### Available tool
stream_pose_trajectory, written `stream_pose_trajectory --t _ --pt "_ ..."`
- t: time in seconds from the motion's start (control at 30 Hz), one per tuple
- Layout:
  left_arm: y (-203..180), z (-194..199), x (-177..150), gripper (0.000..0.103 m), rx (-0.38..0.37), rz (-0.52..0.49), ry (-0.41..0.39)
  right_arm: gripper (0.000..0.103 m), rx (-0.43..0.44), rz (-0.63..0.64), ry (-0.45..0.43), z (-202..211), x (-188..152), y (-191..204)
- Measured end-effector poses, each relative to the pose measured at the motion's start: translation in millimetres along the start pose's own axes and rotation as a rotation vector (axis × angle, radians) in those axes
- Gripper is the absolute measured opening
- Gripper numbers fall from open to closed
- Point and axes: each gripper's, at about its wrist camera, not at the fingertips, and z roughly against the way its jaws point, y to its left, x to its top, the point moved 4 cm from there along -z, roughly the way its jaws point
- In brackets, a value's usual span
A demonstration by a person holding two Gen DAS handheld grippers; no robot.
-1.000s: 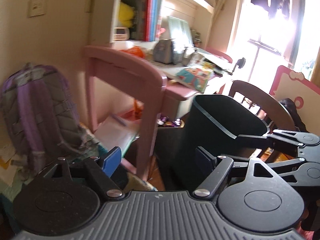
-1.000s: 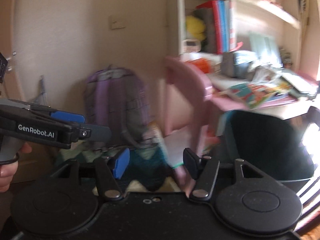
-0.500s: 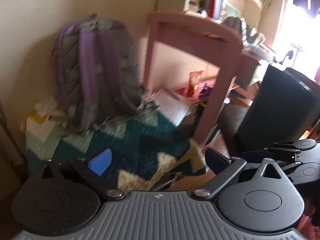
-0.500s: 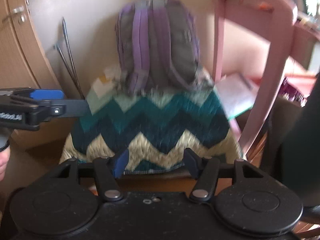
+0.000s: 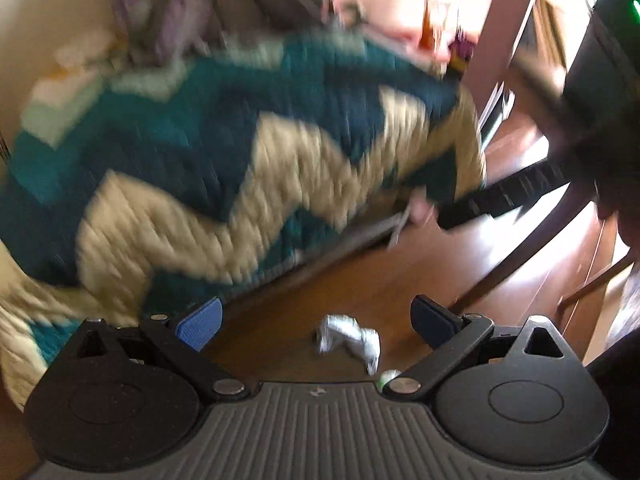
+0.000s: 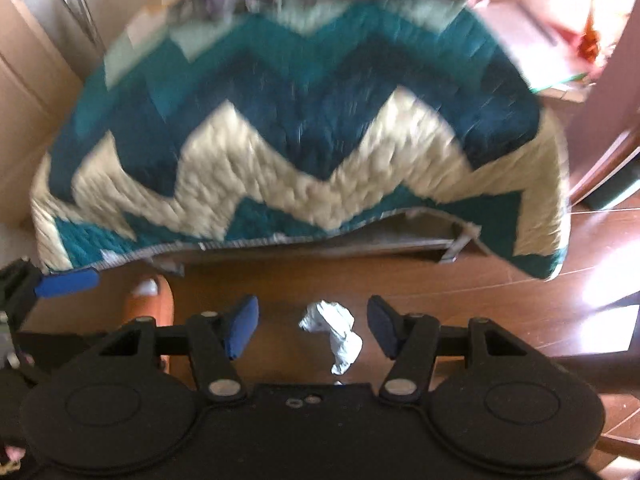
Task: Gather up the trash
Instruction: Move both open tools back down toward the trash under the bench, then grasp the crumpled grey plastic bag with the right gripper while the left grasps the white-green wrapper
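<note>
The right gripper (image 6: 312, 326) is hovering wide open and empty, the crumpled paper (image 6: 334, 332) lying on the floor between its fingers — best lowering squarely before closing. The left gripper (image 5: 316, 322) is gaping too, holding nothing.

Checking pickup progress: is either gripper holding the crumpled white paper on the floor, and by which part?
Nothing is held. Both the left gripper and the right gripper are open, and the crumpled white paper lies on the wooden floor, untouched by any fingers.
</note>
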Motion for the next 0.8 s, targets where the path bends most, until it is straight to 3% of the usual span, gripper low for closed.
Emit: stream_pose_trajectory --t 0.23,0.5,0.8 --pt "-27.3 -89.3 -54.1 0.101 -0.016 -0.065 0.161 0.06 0.006 0.058 0.162 -103.7 -14.0 -7.5" --pt "-61.1 -176.7 -112.7 0.101 -0.098 -0.261 0.33 0.06 0.038 -0.043 0.315 -208.5 -38.1 -38.1" --pt "-84.2 -249.4 -158.3 0.1 -0.196 -0.306 0.466 0.06 0.044 -0.148 0.434 -292.2 -75.8 -69.3"
